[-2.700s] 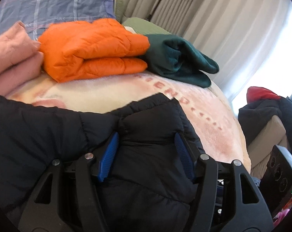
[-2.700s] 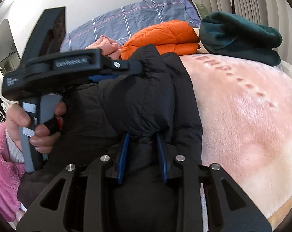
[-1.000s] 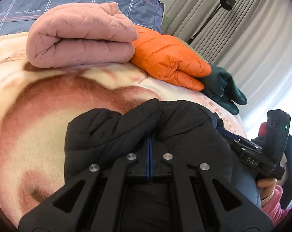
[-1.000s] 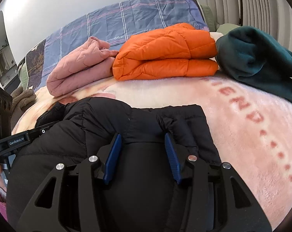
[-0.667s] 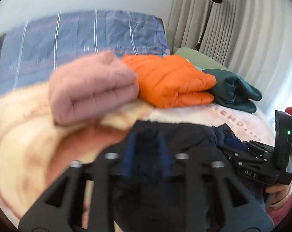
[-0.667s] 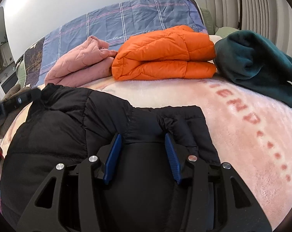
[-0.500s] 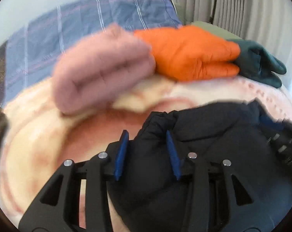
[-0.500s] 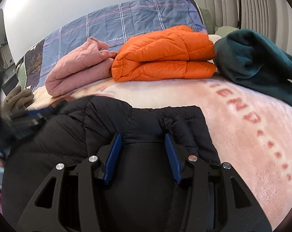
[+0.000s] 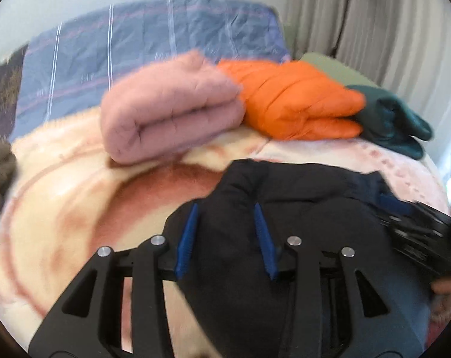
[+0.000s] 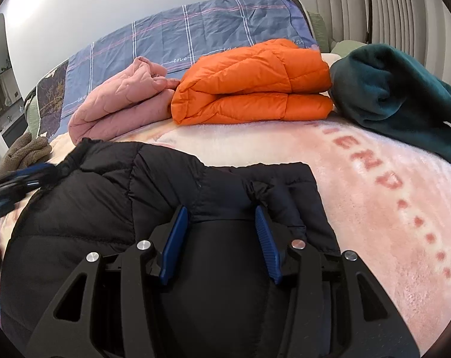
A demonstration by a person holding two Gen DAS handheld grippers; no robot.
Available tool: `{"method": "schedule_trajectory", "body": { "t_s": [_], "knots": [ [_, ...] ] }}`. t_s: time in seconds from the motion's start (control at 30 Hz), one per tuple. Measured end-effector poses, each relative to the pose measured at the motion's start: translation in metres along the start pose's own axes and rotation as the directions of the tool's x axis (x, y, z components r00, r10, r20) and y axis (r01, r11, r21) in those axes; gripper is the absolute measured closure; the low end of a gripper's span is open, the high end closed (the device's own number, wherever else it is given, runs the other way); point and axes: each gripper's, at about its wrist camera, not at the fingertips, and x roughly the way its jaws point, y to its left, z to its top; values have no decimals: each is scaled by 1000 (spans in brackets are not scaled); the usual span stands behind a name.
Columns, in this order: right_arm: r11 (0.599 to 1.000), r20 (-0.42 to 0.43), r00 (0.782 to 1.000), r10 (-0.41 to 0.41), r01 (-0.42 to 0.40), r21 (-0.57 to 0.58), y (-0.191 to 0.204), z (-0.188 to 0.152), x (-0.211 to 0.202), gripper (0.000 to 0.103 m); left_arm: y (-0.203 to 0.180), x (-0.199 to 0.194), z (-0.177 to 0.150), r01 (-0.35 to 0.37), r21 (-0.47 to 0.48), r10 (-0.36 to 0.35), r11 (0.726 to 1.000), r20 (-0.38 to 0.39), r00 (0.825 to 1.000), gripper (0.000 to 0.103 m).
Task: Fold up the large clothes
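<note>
- Left wrist view: your left tool [image 9: 225,226] has its blue pads spread apart, and a puffy ridge of the black jacket [image 9: 285,208] bulges up between them; the pads sit either side of it, not pinched in.
- The picture is smeared here, so fine contact at the pads is hard to call.
- Right wrist view: your right tool [image 10: 221,232] is spread wide too, jaws well apart, with the black jacket [image 10: 106,197] lying under and between the pads, its bunched hem just beyond the right pad.
- The jacket sits on the near part of the bed, bundled on the pink blanket [image 10: 374,208], with its far edge running across the blanket.
- Your left tool shows as a blurred dark and blue shape at the jacket's left end in the right wrist view.
- Toward the head of the bed, three folded pieces in a row: the pink quilted garment [image 10: 115,110], the orange puffer jacket [image 10: 252,86] touching it, and the dark green fleece [image 10: 395,95] touching the orange one.
- Behind them lies the blue plaid pillow [image 10: 195,29].
- At the left edge of the bed, a brown fuzzy item [image 10: 25,149].
</note>
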Motion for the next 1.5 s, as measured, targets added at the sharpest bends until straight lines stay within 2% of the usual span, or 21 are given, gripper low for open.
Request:
{"method": "schedule_trajectory", "body": {
  "t_s": [0.13, 0.27, 0.37, 0.43, 0.5, 0.53, 0.57, 0.6, 0.67, 0.7, 0.77, 0.83, 0.93, 1.03, 1.07, 1.1, 1.2, 1.27, 1.37, 1.43, 1.5],
  "knots": [
    [1000, 4, 1000, 6, -6, 4, -1, 0, -1, 55, -30, -70, -32, 33, 134, -45, 990, 88, 995, 45],
    [1000, 7, 1000, 13, -13, 8, -2, -1, -1, 55, -58, -121, -86, 76, 265, -93, 961, 56, 994, 40],
    [1000, 8, 1000, 15, -15, 9, -3, 0, -2, 55, -79, -157, -129, 120, 365, -141, 923, 30, 990, 35],
    [1000, 9, 1000, 16, -16, 10, -3, -1, -2, 55, -86, -166, -143, 145, 386, -163, 911, 15, 986, 32],
    [1000, 9, 1000, 16, -16, 10, -3, -1, -2, 54, -98, -156, -157, 121, 408, -121, 905, -27, 992, 32],
    [1000, 10, 1000, 17, -17, 11, -3, -1, -3, 54, -101, -148, -161, 88, 419, -81, 904, -34, 996, 32],
    [1000, 11, 1000, 17, -17, 11, -3, -1, -3, 54, -105, -134, -163, 18, 422, -4, 907, -35, 999, 32],
    [1000, 12, 1000, 18, -19, 12, -3, -1, -3, 55, -103, -126, -163, -12, 400, 29, 916, -37, 999, 34],
    [1000, 13, 1000, 23, -23, 16, -4, -1, -4, 54, -95, -110, -155, -15, 309, 33, 951, -56, 998, 35],
    [999, 12, 1000, 26, -26, 19, -5, -1, -4, 54, -95, -107, -154, -23, 297, 42, 955, -58, 997, 35],
    [999, 13, 999, 32, -32, 25, -6, -1, -4, 54, -93, -105, -157, -87, 316, 107, 945, -47, 993, 35],
    [999, 10, 999, 38, -38, 31, -8, -1, -3, 54, -83, -109, -163, -112, 308, 134, 945, -53, 990, 35],
    [999, 12, 999, 42, -42, 30, -5, -2, -4, 54, -62, -114, -172, -77, 264, 104, 962, -88, 991, 33],
    [999, 15, 999, 34, -35, 23, -3, -3, -5, 54, -69, -118, -175, -92, 298, 121, 950, -80, 989, 35],
    [999, 15, 999, 36, -36, 25, -3, -3, -5, 54, -72, -124, -174, -70, 322, 102, 944, -84, 991, 37],
    [999, 15, 999, 37, -38, 27, -3, -3, -5, 54, -73, -131, -173, -29, 330, 66, 944, -102, 993, 45],
    [999, 17, 999, 39, -39, 34, -3, -3, -6, 54, -67, -160, -157, 106, 301, -67, 948, -137, 988, 62],
    [999, 19, 999, 41, -41, 33, -4, -3, -6, 54, -63, -177, -139, 135, 294, -115, 946, -84, 990, 68],
    [999, 20, 999, 42, -43, 34, -5, -3, -6, 54, -63, -186, -98, 91, 306, -122, 948, 84, 989, 68],
    [998, 20, 999, 43, -44, 35, -5, -3, -6, 54, -69, -163, -65, 55, 303, -107, 951, 156, 982, 68],
    [998, 19, 999, 44, -44, 35, -5, -3, -6, 54, -76, -132, -41, 55, 286, -102, 957, 155, 983, 68]
  ]
}}
